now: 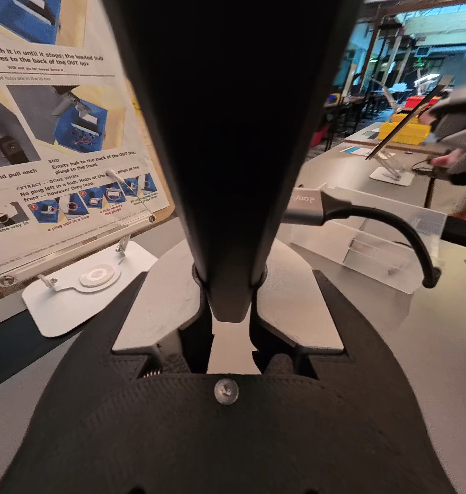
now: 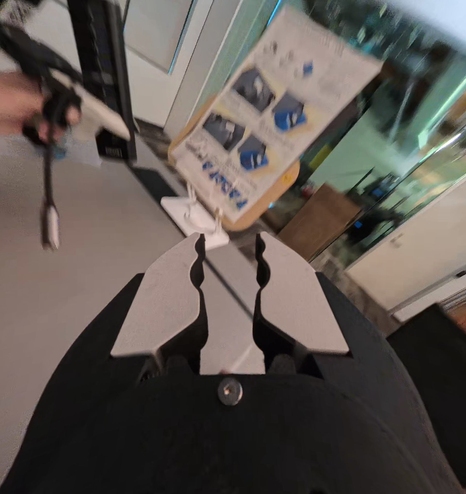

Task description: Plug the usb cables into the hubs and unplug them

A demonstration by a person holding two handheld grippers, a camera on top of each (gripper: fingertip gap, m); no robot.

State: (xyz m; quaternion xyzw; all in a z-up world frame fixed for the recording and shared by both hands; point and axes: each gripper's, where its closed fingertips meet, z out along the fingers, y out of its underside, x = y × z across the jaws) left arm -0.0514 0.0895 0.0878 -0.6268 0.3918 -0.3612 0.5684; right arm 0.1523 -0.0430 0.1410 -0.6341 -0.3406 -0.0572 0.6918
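Gripping one black hub [image 1: 226, 133], left fingers [image 1: 228, 278]; one plug [image 1: 304, 207] inserted; right fingers [image 2: 229, 240] apart, empty.

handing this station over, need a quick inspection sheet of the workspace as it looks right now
surface: pale grey table, bare in the foreground.
job's things: tall black hub clamped upright in the left gripper; its short black cable ends in a silver plug hanging free, plugged into nothing.
clutter: clear plastic box on the table beside the hub.
grippers: left shut on the hub; right gripper open and empty.
cables: only the hub's own cable, curving down.
surroundings: instruction board on a white stand, yellow bins on a far table, a second board on a stand, workshop beyond; right wrist view is motion-blurred.
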